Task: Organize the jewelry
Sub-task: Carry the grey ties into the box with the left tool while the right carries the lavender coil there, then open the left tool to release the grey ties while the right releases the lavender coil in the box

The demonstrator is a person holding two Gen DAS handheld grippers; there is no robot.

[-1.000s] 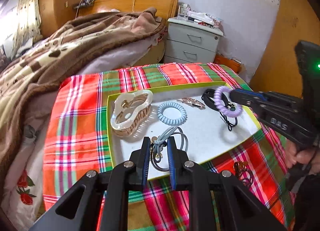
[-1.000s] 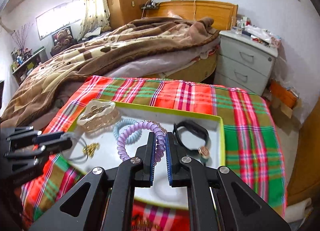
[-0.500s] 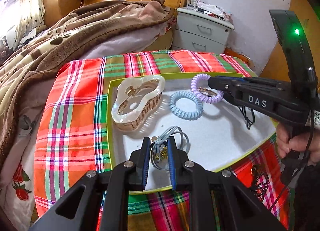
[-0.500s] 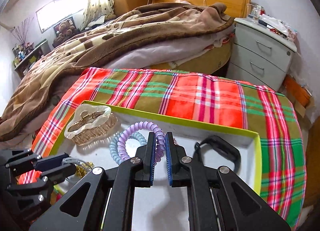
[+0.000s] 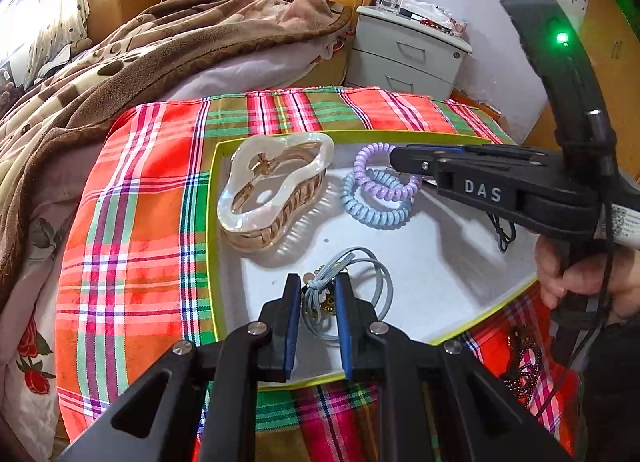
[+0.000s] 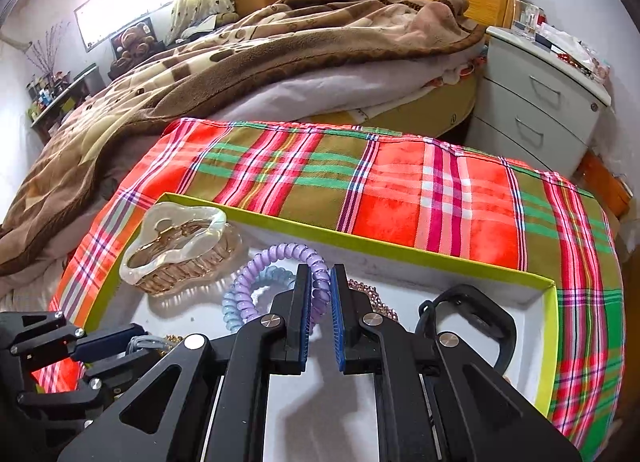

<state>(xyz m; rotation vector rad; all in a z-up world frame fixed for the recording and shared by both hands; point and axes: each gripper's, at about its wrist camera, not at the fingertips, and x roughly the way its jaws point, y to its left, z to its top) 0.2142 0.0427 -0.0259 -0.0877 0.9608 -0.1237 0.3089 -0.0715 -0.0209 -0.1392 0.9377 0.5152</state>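
While your right gripper (image 6: 320, 294) is pinching the lilac spiral coil hair tie (image 6: 276, 262) between its blue-padded fingers, you are holding that tie low over the white tray with the lime-green rim (image 5: 452, 266), partly overlapping the pale blue spiral coil hair tie (image 5: 376, 208) that is lying on the tray floor just beside the pearly white and amber claw hair clip (image 5: 272, 194). By the look of it, you are in the placing step: the lilac tie is being paired with the blue one, and whether it is already touching it or hanging just above is hard to tell. Your left gripper (image 5: 318, 302) is sitting near the tray's front edge with its fingers slightly apart, straddling the grey-blue cord hair tie with small gold charms (image 5: 344, 290); the pads are not visibly pressing on the cord, so it looks unclamped. A black wristband (image 6: 468, 318) is lying toward the right end of the tray, and a beaded piece beside it is too hidden to name. A dark beaded bracelet (image 5: 524, 358) is waiting outside the tray on the red, green and olive plaid cloth (image 6: 400, 190). The next move is probably calling for you to open the right fingers and lift straight away, so the springy coil is not snagging a pad and dragging the blue tie along
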